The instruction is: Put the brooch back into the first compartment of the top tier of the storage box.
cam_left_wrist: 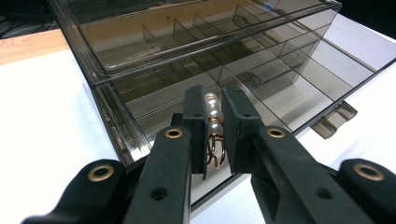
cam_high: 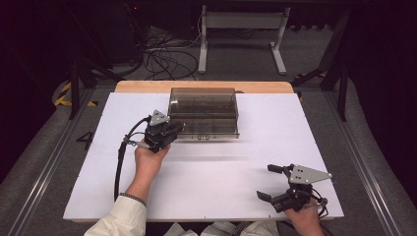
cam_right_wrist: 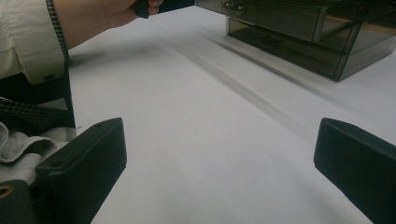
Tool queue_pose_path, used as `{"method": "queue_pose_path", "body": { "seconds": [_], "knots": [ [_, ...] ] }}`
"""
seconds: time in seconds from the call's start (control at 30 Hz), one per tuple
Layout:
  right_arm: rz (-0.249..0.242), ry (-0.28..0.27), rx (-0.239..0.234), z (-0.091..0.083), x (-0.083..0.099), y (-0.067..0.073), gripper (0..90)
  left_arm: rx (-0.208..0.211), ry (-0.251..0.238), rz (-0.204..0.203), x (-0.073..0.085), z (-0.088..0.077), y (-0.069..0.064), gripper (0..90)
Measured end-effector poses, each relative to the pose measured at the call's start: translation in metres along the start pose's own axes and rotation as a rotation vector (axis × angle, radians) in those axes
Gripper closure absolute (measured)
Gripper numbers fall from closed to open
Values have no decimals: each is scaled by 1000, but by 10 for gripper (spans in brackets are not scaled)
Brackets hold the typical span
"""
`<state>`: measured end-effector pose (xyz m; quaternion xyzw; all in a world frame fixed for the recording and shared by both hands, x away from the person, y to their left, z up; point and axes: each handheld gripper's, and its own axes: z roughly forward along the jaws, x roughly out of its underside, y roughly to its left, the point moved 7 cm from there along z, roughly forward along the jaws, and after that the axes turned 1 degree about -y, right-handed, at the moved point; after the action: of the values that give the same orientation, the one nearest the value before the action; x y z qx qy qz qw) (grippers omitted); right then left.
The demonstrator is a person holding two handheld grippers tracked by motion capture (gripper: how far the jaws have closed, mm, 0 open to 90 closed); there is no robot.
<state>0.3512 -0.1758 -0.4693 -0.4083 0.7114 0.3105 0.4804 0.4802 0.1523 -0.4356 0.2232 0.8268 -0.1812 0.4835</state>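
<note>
Smoked-plastic organiser box is positioned at the far middle of the white tabletop, lid raised. A pearl earring is pinched between the nearly closed jaws of the left gripper, above the front compartments. The small, smooth item may slip or be released into the wrong compartment. The right gripper is held wide open and empty, well apart.

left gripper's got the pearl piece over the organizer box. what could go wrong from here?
1. The pearl earring is pinched narrowly in the left gripper; its wire loop hangs free and could slip or twist.
2. The smoky organizer box has thin dividers; a release may land in the wrong compartment.
3. The right gripper sits far away, open, not steadying the box.
</note>
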Motion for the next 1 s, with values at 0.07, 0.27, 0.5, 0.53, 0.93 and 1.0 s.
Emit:
{"method": "queue_pose_path", "body": {
  "seconds": [0.07, 0.27, 0.5, 0.53, 0.93, 1.0],
  "knots": [
    [0, 1, 0, 0, 0, 0, 30, 15, -12, -5, -1, -1, 0, 776],
    [1, 3, -2, 1, 0, 0, 30, 46, -82, 19, -11, -13, -6, 618],
    [7, -1, -9, 3, -1, -1, 30, 98, -129, 62, -18, -30, -16, 447],
    [4, -4, -11, 4, -1, -1, 29, 108, -134, 61, -18, -32, -18, 401],
    [3, -6, -14, 5, -2, -1, 29, 94, -180, 100, -24, -47, -20, 188],
    [6, -6, -15, 5, -2, -1, 29, 88, -189, 103, -25, -50, -20, 169]
  ]
}}
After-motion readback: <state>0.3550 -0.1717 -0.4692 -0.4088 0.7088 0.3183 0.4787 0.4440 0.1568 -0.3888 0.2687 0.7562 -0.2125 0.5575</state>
